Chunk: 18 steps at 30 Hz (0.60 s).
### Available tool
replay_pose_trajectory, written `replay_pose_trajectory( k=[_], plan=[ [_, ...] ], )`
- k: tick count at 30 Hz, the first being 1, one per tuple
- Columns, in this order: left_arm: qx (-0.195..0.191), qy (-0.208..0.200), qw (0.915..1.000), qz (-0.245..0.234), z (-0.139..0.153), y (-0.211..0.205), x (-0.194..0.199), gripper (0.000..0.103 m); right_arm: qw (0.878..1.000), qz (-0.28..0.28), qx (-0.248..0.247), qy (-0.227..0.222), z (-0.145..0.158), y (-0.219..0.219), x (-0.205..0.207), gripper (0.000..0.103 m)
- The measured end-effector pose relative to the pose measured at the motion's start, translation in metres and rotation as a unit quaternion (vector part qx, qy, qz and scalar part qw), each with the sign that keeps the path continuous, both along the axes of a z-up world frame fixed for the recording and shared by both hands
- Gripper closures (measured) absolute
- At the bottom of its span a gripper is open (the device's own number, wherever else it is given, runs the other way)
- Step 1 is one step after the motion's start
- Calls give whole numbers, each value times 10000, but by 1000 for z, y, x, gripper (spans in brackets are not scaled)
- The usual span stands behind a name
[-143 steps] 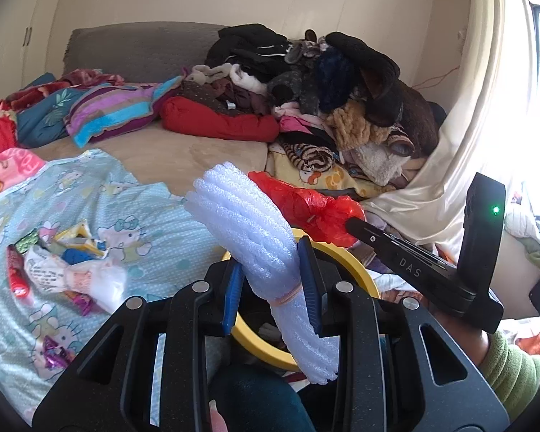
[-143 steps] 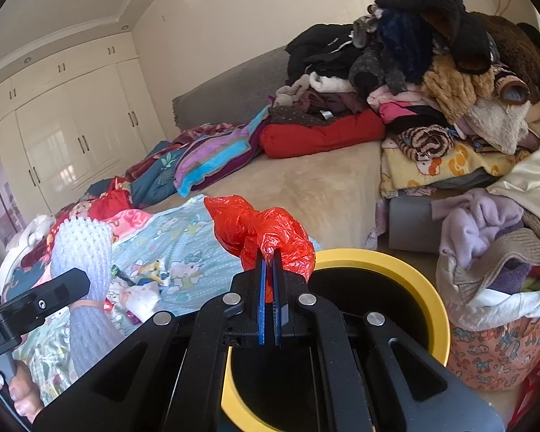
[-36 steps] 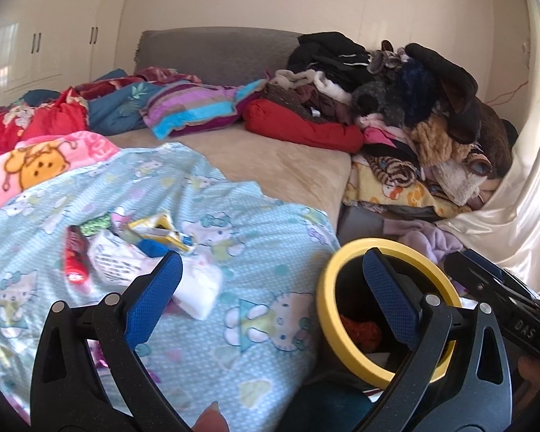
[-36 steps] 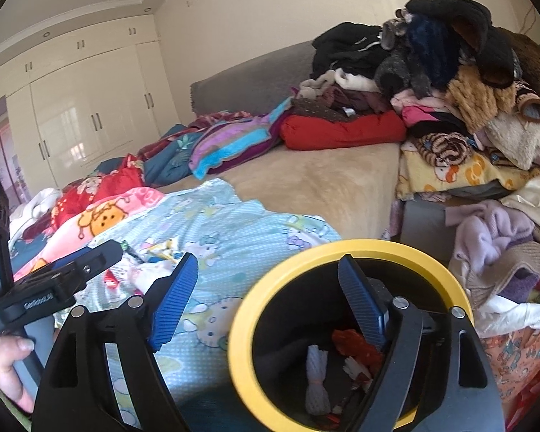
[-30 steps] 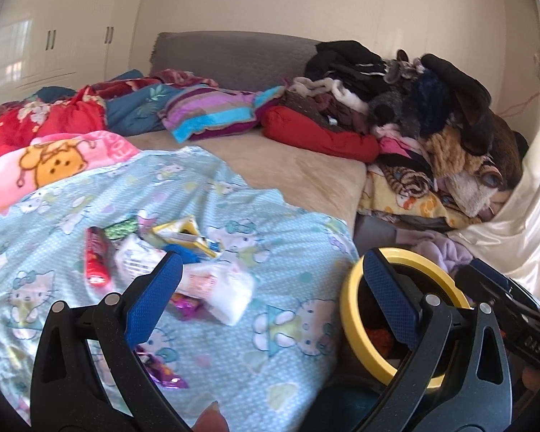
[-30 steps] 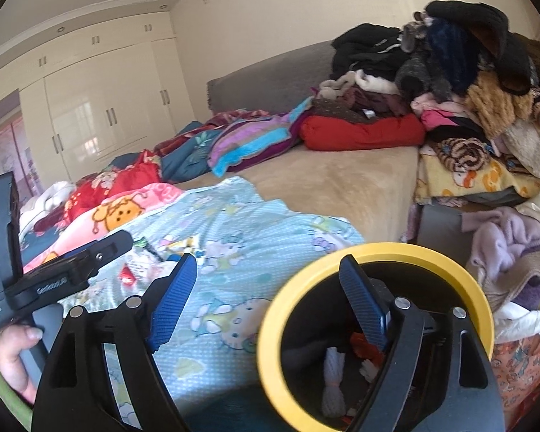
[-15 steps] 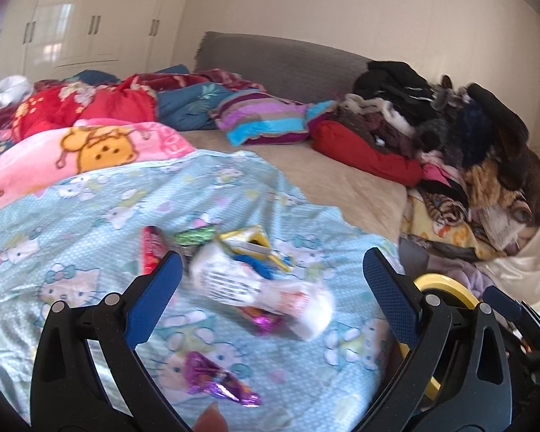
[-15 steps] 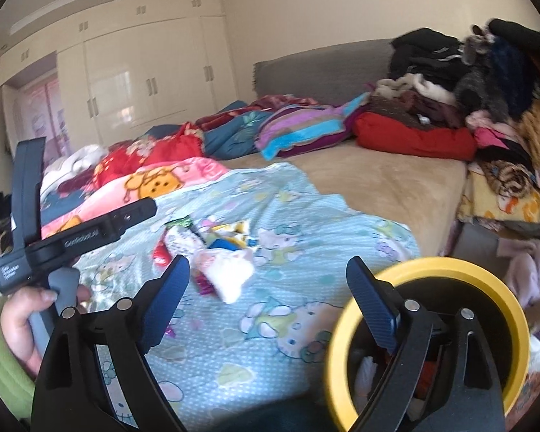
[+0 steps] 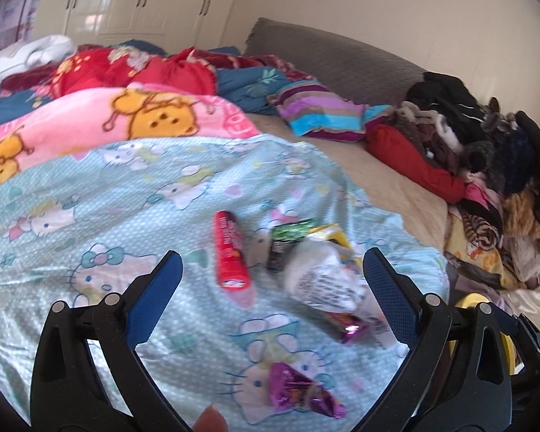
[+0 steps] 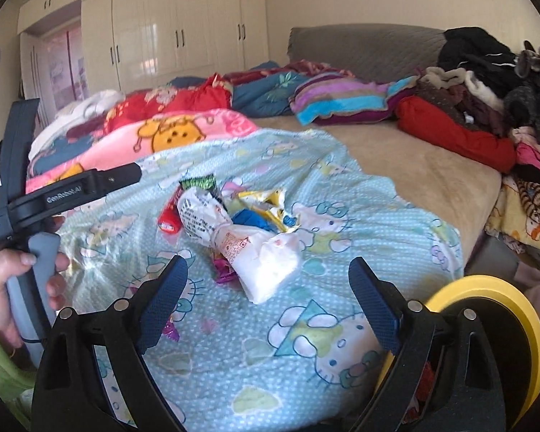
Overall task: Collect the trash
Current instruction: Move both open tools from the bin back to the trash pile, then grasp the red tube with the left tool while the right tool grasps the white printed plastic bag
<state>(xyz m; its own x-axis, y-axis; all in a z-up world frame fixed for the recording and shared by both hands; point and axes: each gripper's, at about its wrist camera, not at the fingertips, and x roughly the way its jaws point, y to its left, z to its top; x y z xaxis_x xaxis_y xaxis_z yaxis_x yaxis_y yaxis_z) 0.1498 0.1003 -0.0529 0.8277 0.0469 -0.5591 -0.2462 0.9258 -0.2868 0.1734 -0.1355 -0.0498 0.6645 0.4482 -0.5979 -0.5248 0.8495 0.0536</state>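
Trash lies in a heap on the light-blue cartoon-cat sheet (image 9: 90, 216): a red tube (image 9: 230, 255), a green-black wrapper (image 9: 284, 241), a white printed bag (image 9: 324, 280), and purple foil wrappers (image 9: 302, 388). In the right wrist view the white bag (image 10: 241, 241) lies over yellow wrappers (image 10: 266, 201). My left gripper (image 9: 271, 280) is open and empty, just above the heap. My right gripper (image 10: 268, 288) is open and empty, near the white bag. The yellow-rimmed bin (image 10: 500, 327) stands at the bed's edge, lower right.
A pink cartoon blanket (image 9: 108, 126), a striped pillow (image 9: 320, 115) and a tall pile of clothes (image 9: 486, 151) lie on the bed. White wardrobes (image 10: 180, 28) stand behind. The left gripper's handle and hand (image 10: 28, 252) show at the left of the right wrist view.
Both grippers let their trash go into the bin and opened. Both have swung left from the bin to over the heap on the sheet.
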Motion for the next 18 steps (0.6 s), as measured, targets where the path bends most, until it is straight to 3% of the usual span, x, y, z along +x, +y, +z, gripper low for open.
replay_pose_trajectory(
  k=[5, 14, 15, 16, 18],
  plan=[
    [-173, 219, 9995, 164, -17, 20, 5, 13, 9996, 112, -217, 121, -14, 21, 18, 14],
    [-748, 597, 9952, 209, -48, 47, 24, 42, 9961, 240, -780, 349, -45, 48, 52, 14],
    [-811, 628, 9945, 207, -51, 48, 27, 45, 9959, 274, -775, 371, -47, 48, 54, 20],
    [-894, 684, 9934, 201, -55, 50, 31, 46, 9959, 351, -726, 422, -50, 48, 55, 34],
    [-955, 758, 9924, 190, -61, 51, 36, 49, 9956, 376, -692, 507, -56, 47, 57, 44]
  ],
)
